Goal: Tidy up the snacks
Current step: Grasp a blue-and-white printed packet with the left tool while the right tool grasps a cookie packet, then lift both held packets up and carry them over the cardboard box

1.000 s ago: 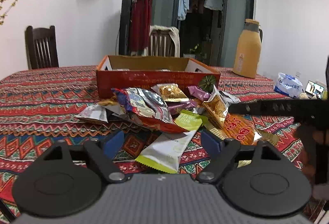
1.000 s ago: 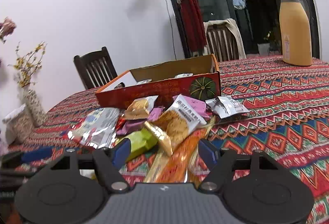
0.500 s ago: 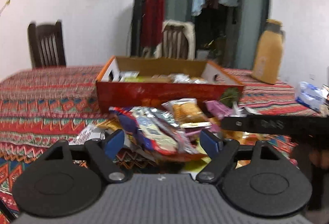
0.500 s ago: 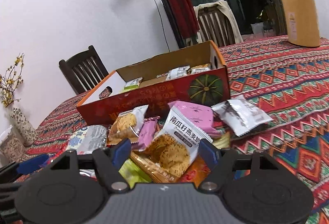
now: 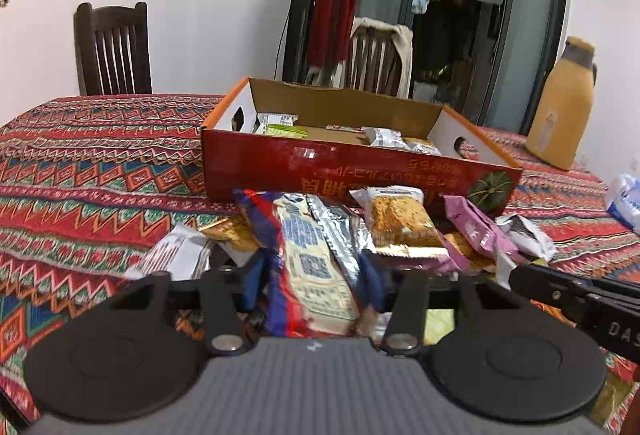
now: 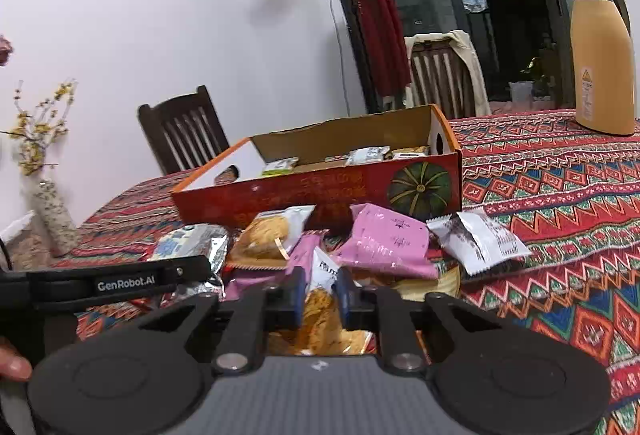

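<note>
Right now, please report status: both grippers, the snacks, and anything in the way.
Left gripper closing around the long blue-and-cream packet. Right gripper shut on the orange cracker packet. Box behind the pile, partly filled. Nothing blocking.

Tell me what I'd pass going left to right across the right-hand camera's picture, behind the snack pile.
Vase of yellow flowers → dark wooden chair → red cardboard box → chair draped with cloth → tan thermos jug.

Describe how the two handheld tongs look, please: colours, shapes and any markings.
Both tongs, left and right, have a grey body, two round black discs, black linkage arms with silver pivots and blue fingertip pads. White lettering "GenRobot.AI" marks the left one's black side.
</note>
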The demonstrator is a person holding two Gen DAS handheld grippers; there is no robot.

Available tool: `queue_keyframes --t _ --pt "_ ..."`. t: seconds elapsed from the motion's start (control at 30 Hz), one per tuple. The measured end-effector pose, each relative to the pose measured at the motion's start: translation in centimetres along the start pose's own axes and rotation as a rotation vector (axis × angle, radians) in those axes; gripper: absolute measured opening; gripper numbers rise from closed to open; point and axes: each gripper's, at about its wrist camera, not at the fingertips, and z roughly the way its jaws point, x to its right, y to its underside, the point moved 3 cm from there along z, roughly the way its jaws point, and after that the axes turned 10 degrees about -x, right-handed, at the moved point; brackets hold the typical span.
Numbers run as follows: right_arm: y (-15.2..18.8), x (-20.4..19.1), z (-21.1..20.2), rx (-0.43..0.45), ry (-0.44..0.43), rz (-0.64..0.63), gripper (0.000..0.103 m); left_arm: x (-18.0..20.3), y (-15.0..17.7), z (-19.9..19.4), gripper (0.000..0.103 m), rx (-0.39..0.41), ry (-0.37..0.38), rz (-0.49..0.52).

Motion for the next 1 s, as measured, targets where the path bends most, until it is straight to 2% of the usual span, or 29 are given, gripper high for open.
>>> queue_keyframes --t 0.13,0.27,0.33,0.4,0.47,0.57,0.7,0.77,0.83,0.9,1.0 --pt "1.0 0.2 -0.9 -0.013 -0.004 -0.007 0.008 -0.2 2.0 -3.2 0.04 0.065 0.01 -0.022" --pt "2.5 -0.4 -2.5 -0.026 -0.009 -0.063 0.008 -0.6 4.3 -6.3 0.038 0.06 0.046 -0.032" --pt "3.5 -0.8 -3.2 -0.039 0.003 -0.082 0.012 -0.7 5.5 -7.9 0.038 0.076 0.058 -0.029" --pt "4.0 -0.7 -3.2 -0.063 0.017 -0.098 0.04 -0.9 6.3 -9.4 0.038 0.098 0.074 -0.041" --pt "3.8 -0.5 -2.7 -0.056 0.031 -0.077 0.052 -0.9 6.6 -10.3 0.038 0.128 0.09 -0.042" --pt "2.6 -0.1 -1.3 -0.063 0.041 -0.015 0.056 -0.7 6.4 -11.0 0.038 0.144 0.081 -0.021" --pt "1.6 -0.6 1.4 -0.118 0.105 -0.026 0.063 -0.7 6.2 -11.5 0.038 0.162 0.093 -0.002" --pt "1.6 -0.9 2.3 -0.124 0.141 -0.048 0.061 -0.6 6.2 -11.6 0.038 0.169 0.088 0.009" --pt "1.7 -1.4 2.3 -0.123 0.17 -0.082 0.047 -0.7 6.3 -12.0 0.038 0.175 0.08 0.022" --pt "2.2 -1.6 1.7 -0.129 0.151 -0.111 0.04 -0.9 6.6 -12.6 0.038 0.193 0.073 0.025" --pt "3.6 -1.8 -1.0 -0.111 0.132 -0.137 0.038 -1.0 7.0 -13.8 0.038 0.205 0.076 0.03"
